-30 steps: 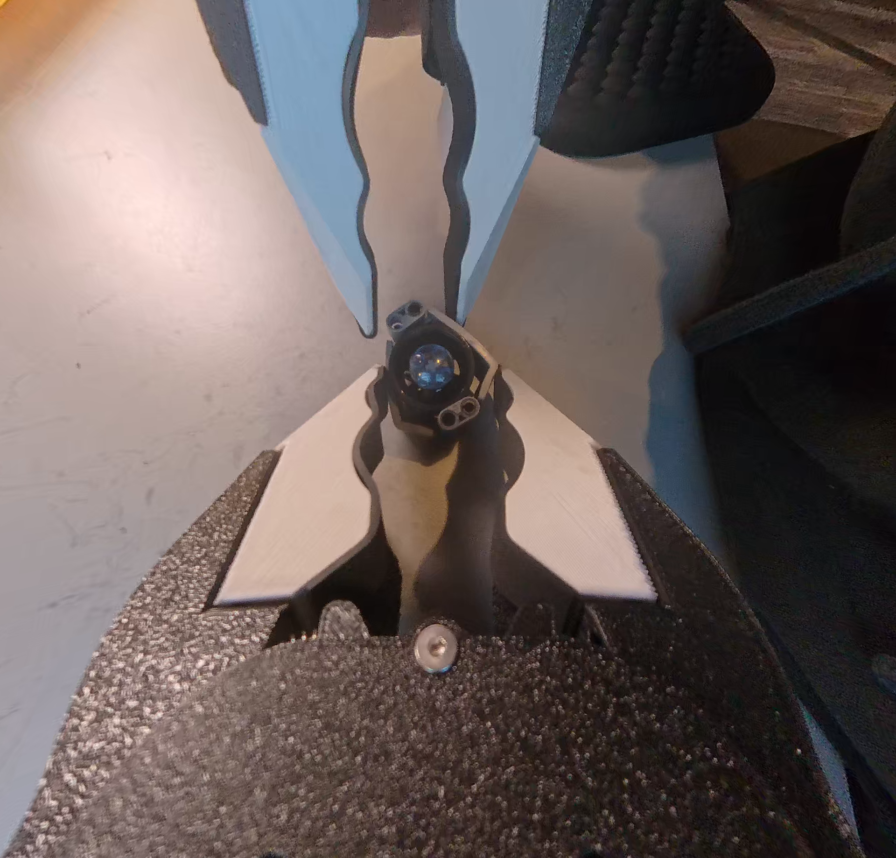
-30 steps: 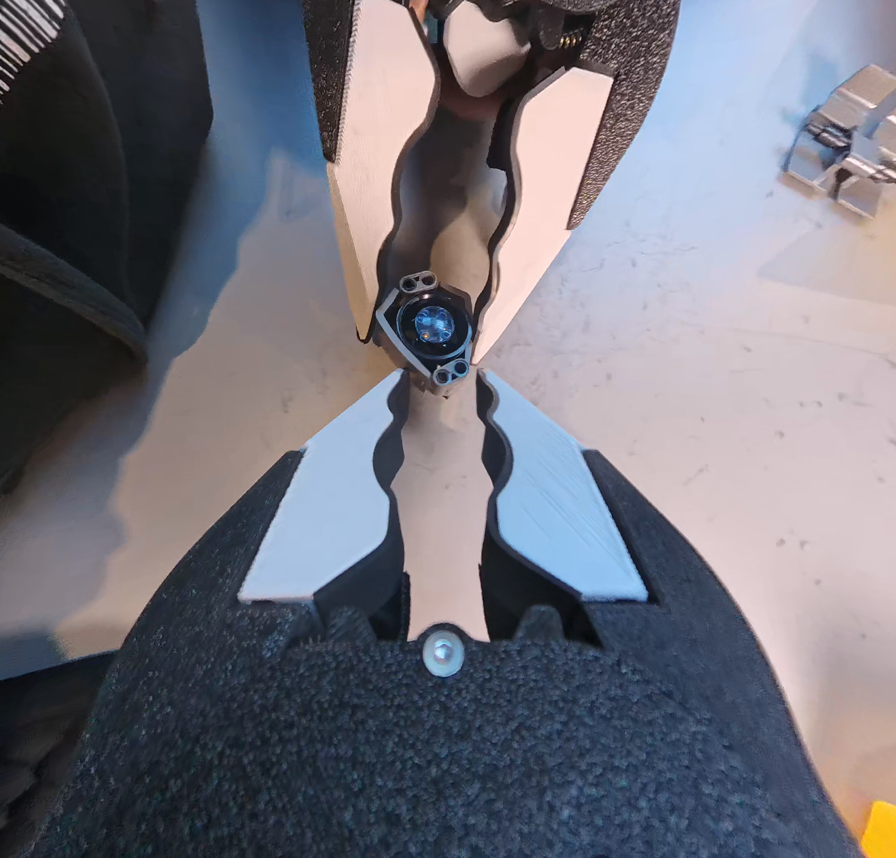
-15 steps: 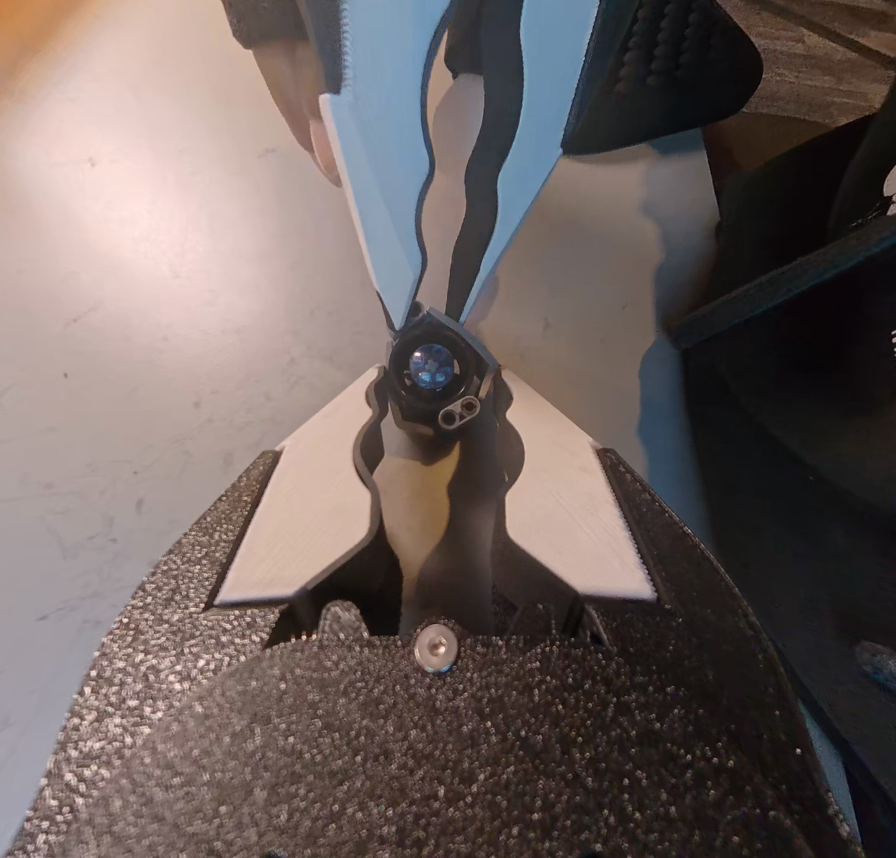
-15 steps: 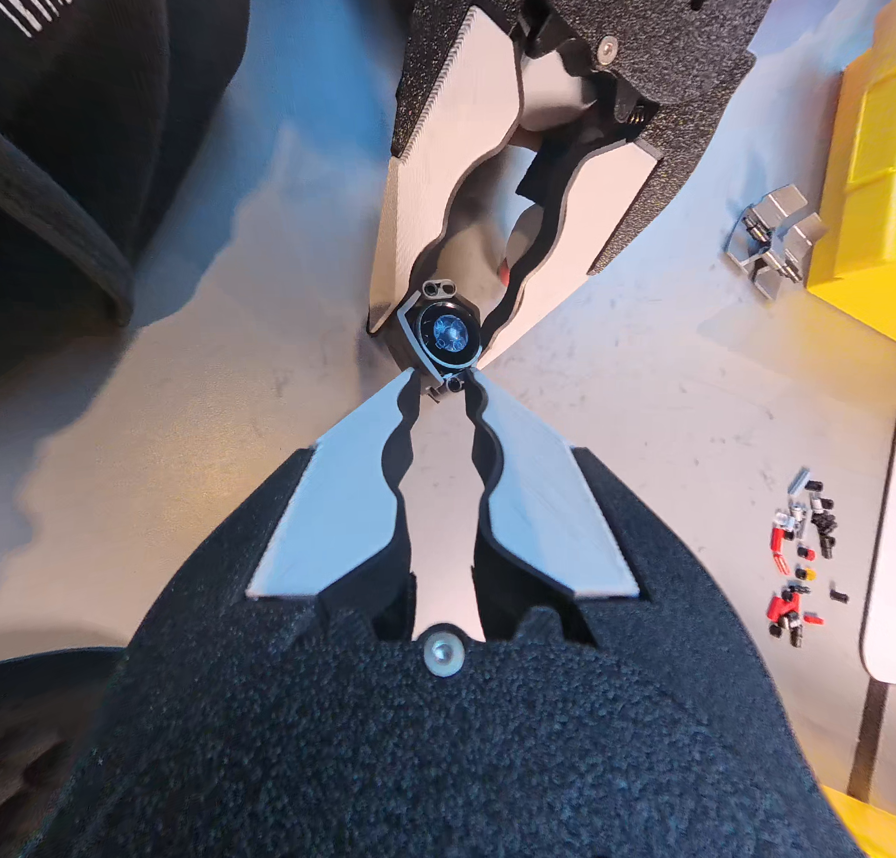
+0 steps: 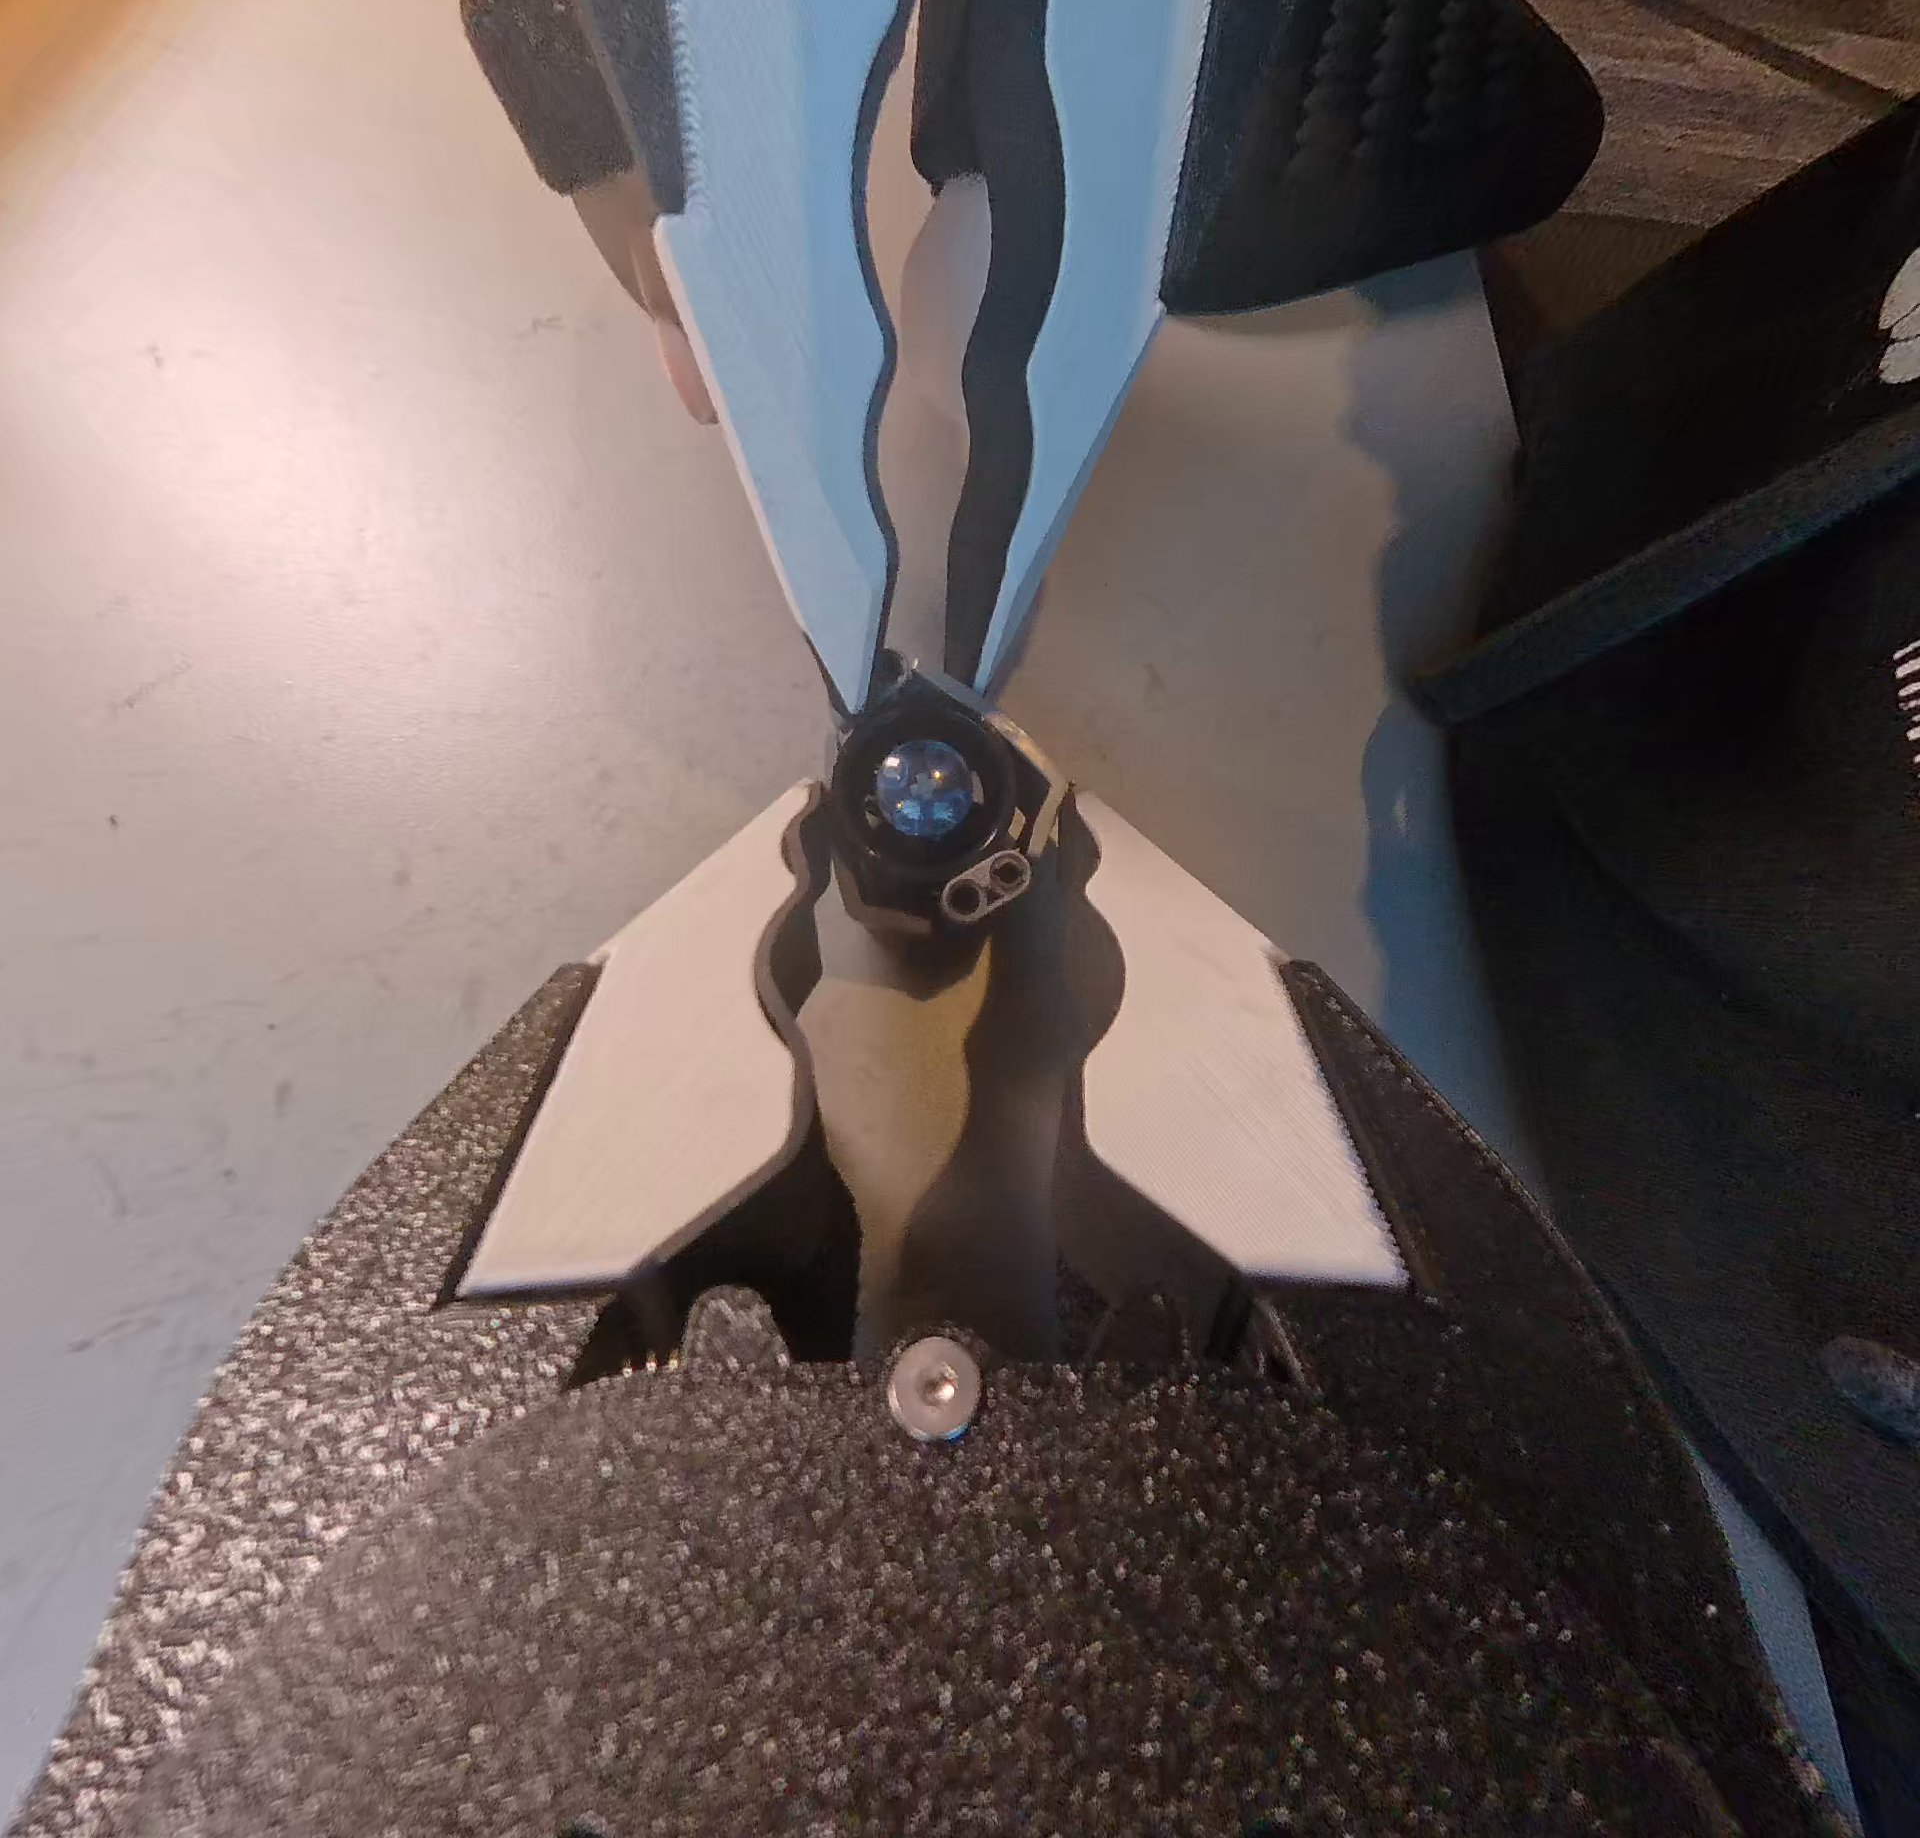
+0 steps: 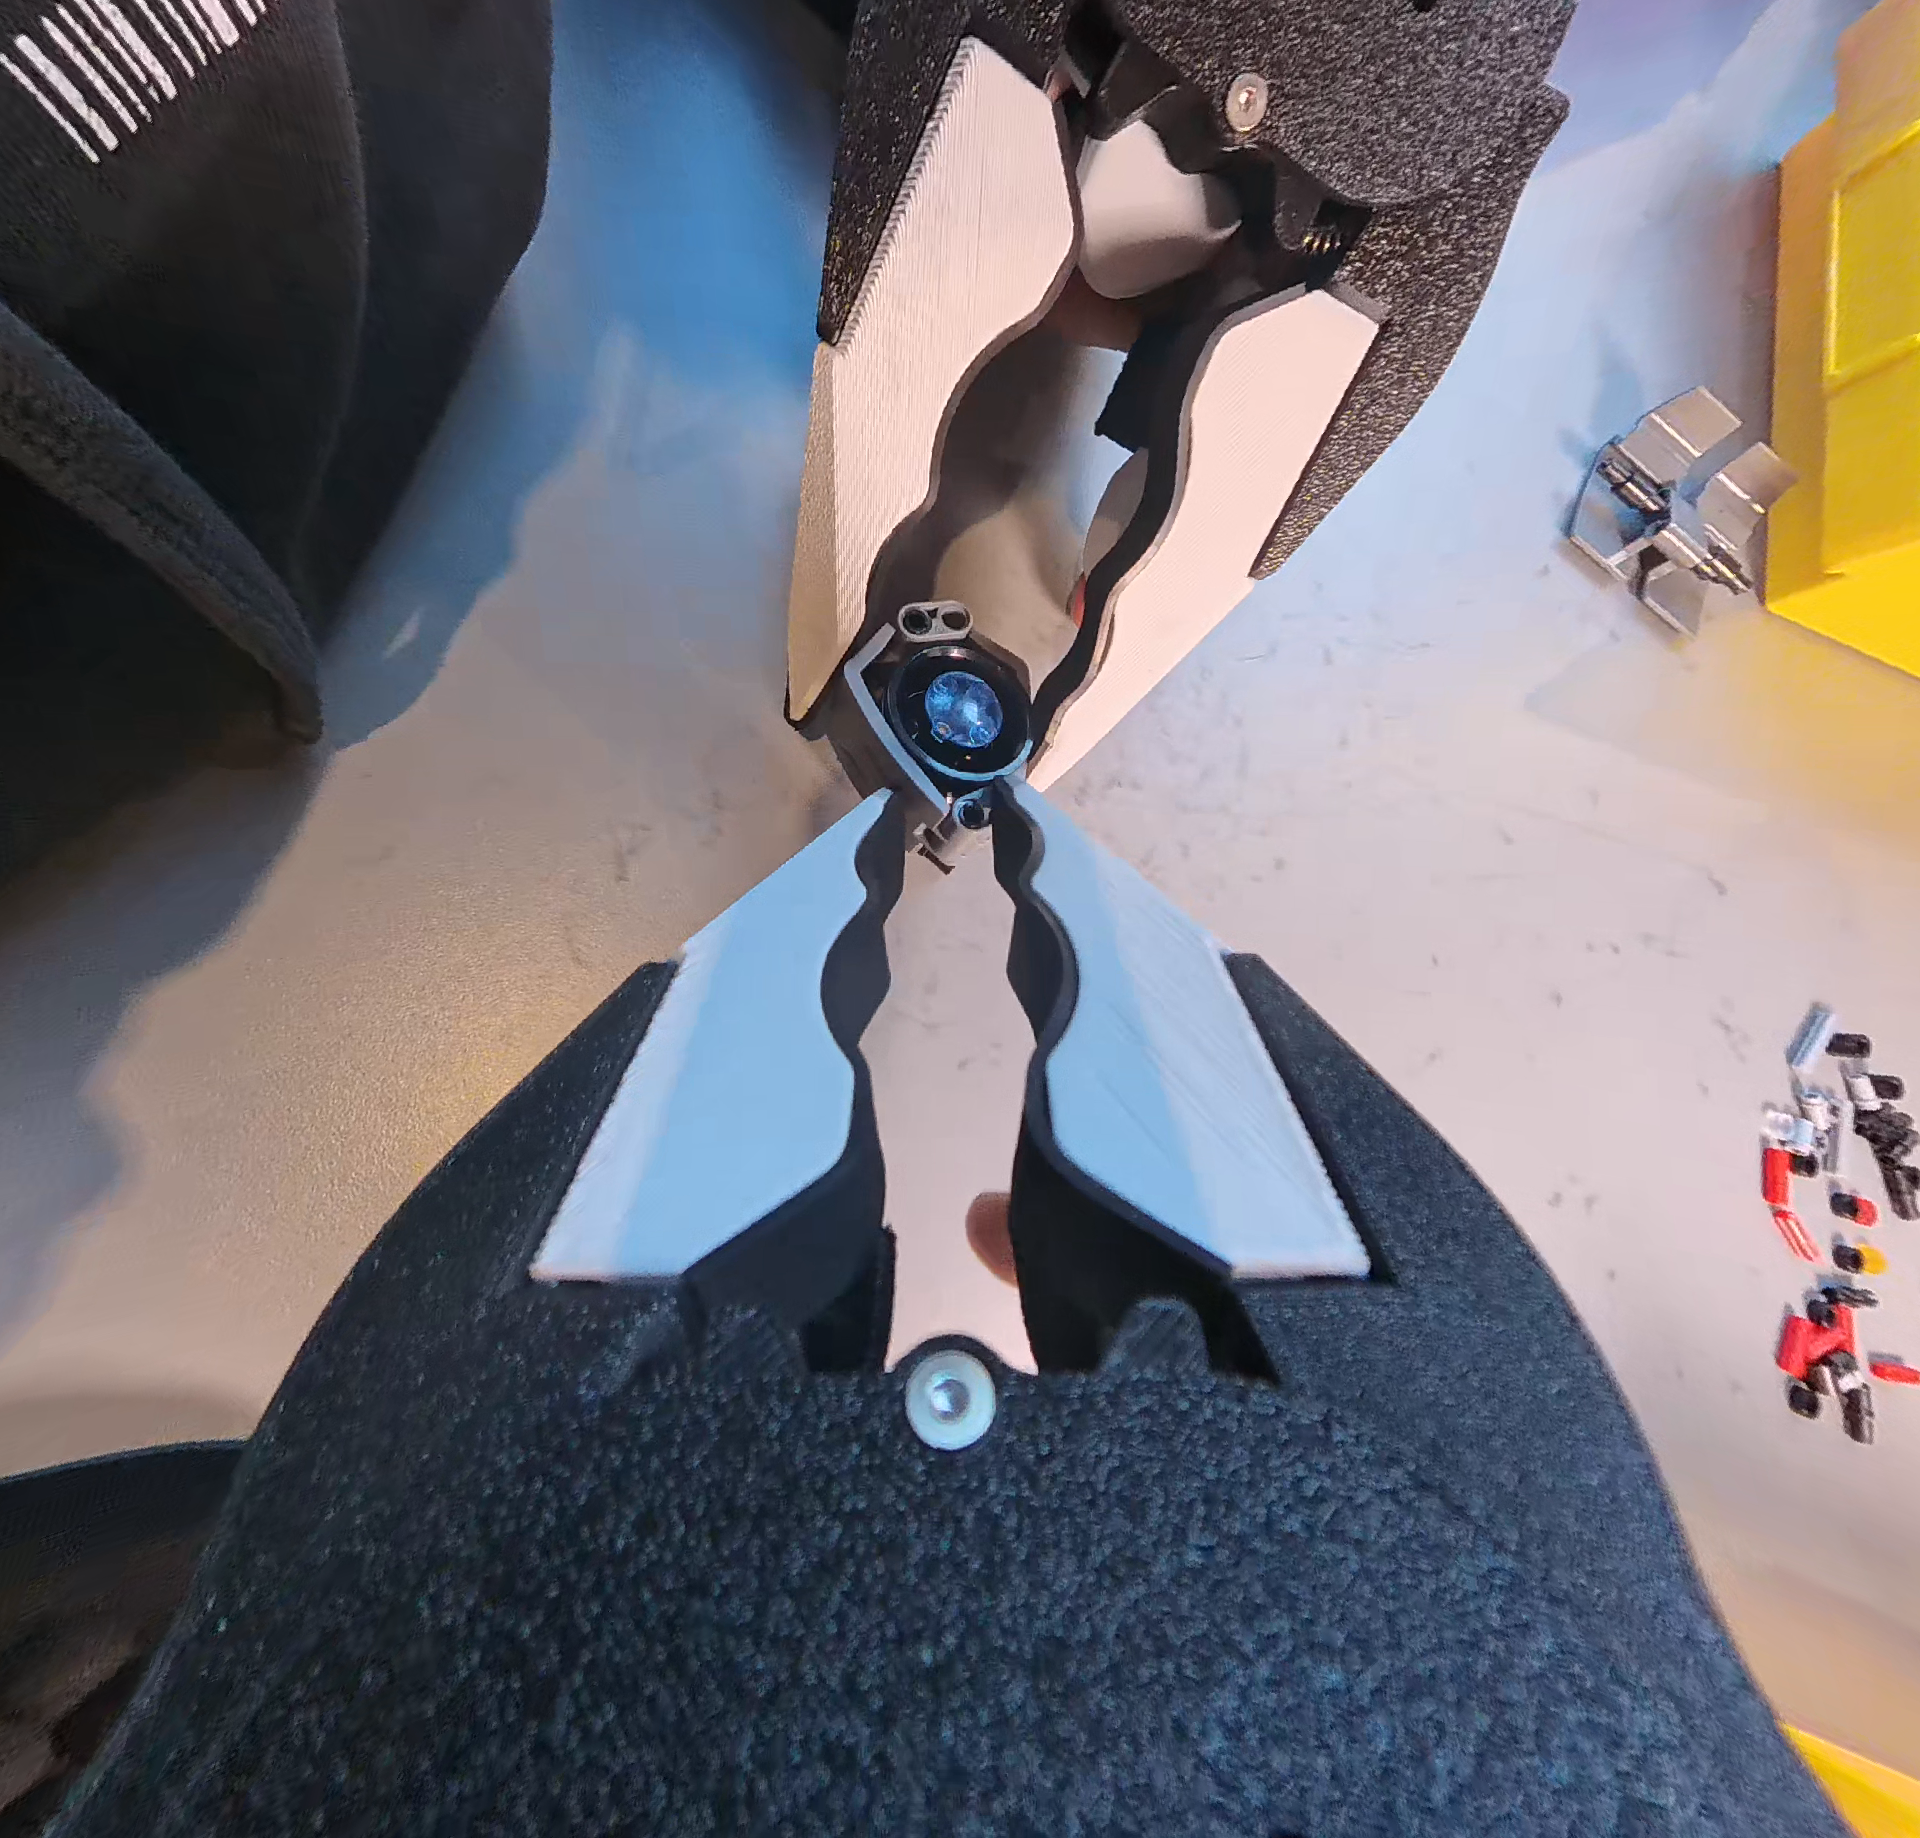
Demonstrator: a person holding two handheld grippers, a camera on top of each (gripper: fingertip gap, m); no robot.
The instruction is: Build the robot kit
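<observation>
The left gripper (image 5: 930, 832) holds a small black part with a round blue lens (image 5: 925, 786). Its two grey fingers (image 5: 665, 1092) are closed on the sides of this part, up off the pale counter (image 5: 312, 645). The part has a grey edge and a little grey piece with two holes on its near side.

The right gripper (image 6: 940, 801) comes in from the far side and points back at the left one, tip to tip. Its fingers (image 6: 748, 1071) are pinched on the edge of the same lens part (image 6: 956, 708), at a small grey bit that sticks out. So both grippers grip the one part, and it hangs between them above the counter.

In the left wrist view a bit of a person's hand (image 5: 675, 354) shows behind the right gripper, with a dark sleeve above it. A dark chair (image 5: 1714, 853) fills the right side.

In the right wrist view a black cloth with white stripes (image 6: 187, 230) lies at the far left. A shiny metal clip (image 6: 1673, 510) sits on the counter at the right, just beside a yellow box (image 6: 1849, 334). Nearer, at the right, is a little pile of small red and black pieces (image 6: 1839, 1238). They are well apart from the grippers.
</observation>
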